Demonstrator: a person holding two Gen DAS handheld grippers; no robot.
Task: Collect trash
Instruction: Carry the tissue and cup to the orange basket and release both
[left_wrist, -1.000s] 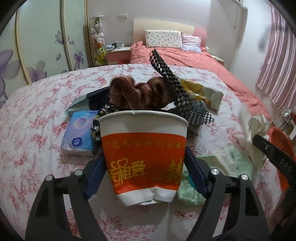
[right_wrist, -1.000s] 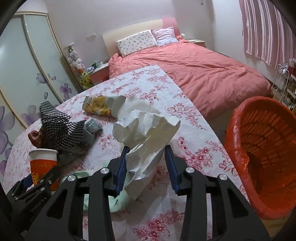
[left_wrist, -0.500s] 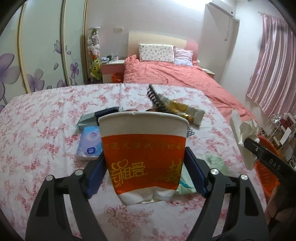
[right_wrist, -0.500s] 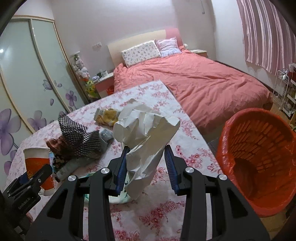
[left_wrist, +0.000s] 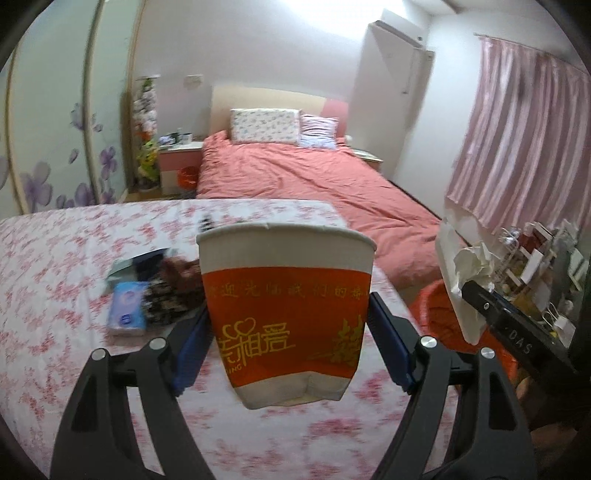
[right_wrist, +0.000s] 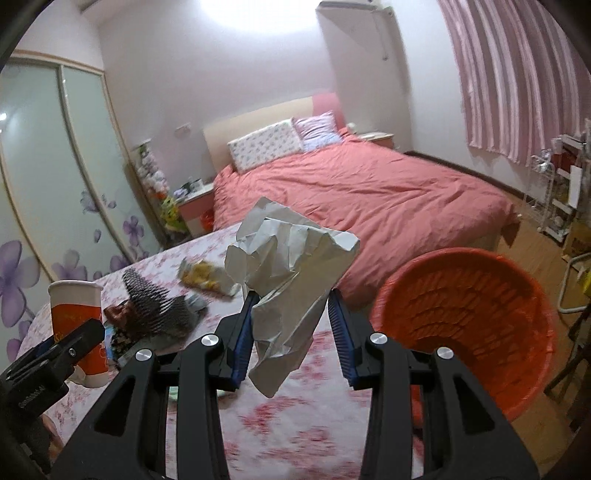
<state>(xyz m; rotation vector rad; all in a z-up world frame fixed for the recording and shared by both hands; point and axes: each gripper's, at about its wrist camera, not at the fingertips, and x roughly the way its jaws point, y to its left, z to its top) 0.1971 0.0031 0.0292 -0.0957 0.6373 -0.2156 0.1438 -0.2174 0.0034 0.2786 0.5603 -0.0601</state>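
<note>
My left gripper (left_wrist: 290, 345) is shut on an orange and white paper cup (left_wrist: 286, 306) and holds it above the floral bedspread (left_wrist: 55, 258). My right gripper (right_wrist: 291, 332) is shut on a crumpled white paper (right_wrist: 291, 273), lifted above the bedspread. An orange bin (right_wrist: 465, 325) stands to the right of the bed edge; it also shows in the left wrist view (left_wrist: 439, 314). The cup also shows in the right wrist view (right_wrist: 75, 310). The right gripper with its paper (left_wrist: 474, 266) shows at the right of the left wrist view.
On the bedspread lie a blue tissue pack (left_wrist: 127, 308), a black-and-white checked cloth (right_wrist: 155, 306), a brown hair piece (left_wrist: 181, 273) and a yellow snack wrapper (right_wrist: 205, 278). A bed with a pink cover (right_wrist: 369, 192) stands behind. A rack (right_wrist: 561, 184) stands at the right.
Both grippers have risen and swung right with their loads. The bin is now closer and larger in the right wrist view, and the bedspread items have dropped lower and farther.
</note>
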